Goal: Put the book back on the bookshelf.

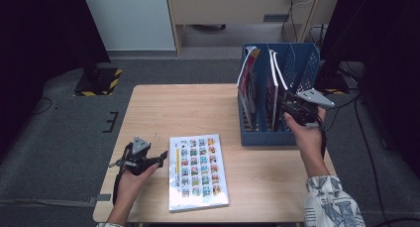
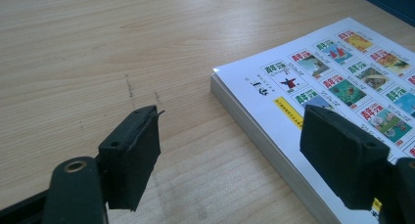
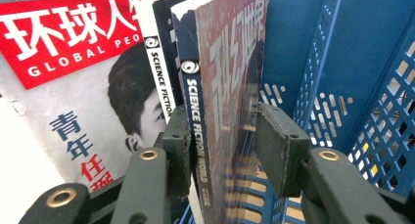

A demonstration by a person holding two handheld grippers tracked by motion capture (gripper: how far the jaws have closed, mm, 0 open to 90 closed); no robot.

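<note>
Black pads of my left gripper (image 2: 230,150) stand wide apart just above the pale wooden bench (image 1: 163,108), empty, with one pad over the near edge of the white picture booklet (image 1: 197,172) that lies flat beside my left hand (image 1: 132,180). Farther off, my right gripper (image 3: 222,141) straddles the Science Fiction World magazine (image 3: 230,87) standing upright in the blue file rack (image 1: 302,63) at the bench's far right. Its left pad lies against the spine; the right pad stands slightly off the cover, so the grip is loose. Behind it leans a red Global People magazine (image 3: 63,43).
</note>
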